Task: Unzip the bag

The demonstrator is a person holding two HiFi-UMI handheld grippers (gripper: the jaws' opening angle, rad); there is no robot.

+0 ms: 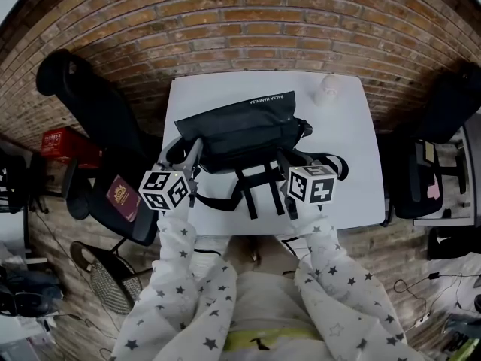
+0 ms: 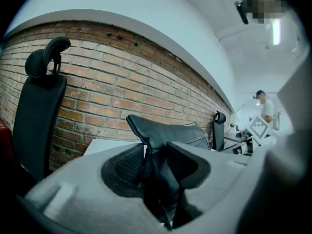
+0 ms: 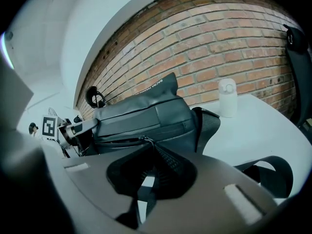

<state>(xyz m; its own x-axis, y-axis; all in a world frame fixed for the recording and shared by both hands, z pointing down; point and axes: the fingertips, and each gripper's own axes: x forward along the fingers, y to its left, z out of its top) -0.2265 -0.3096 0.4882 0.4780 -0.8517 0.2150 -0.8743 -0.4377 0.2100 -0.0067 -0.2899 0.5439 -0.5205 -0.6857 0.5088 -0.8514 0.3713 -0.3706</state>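
A black bag (image 1: 240, 130) lies across the middle of the white table (image 1: 346, 194), its straps (image 1: 259, 190) trailing toward me. My left gripper (image 1: 192, 153) is at the bag's left end. In the left gripper view its jaws (image 2: 156, 165) are shut on a raised fold of the black bag (image 2: 165, 130). My right gripper (image 1: 289, 164) is at the bag's front right. In the right gripper view it (image 3: 148, 152) is shut on the zipper pull (image 3: 144, 141) on the bag's front face (image 3: 146, 116). The zipper line runs left from the pull.
A small white bottle (image 1: 328, 89) stands at the table's far right corner, also in the right gripper view (image 3: 227, 97). A black strap loop (image 3: 273, 172) lies on the table to the right. Black office chairs stand left (image 1: 90, 104) and right (image 1: 443, 111) of the table. A brick wall (image 1: 248, 28) is behind.
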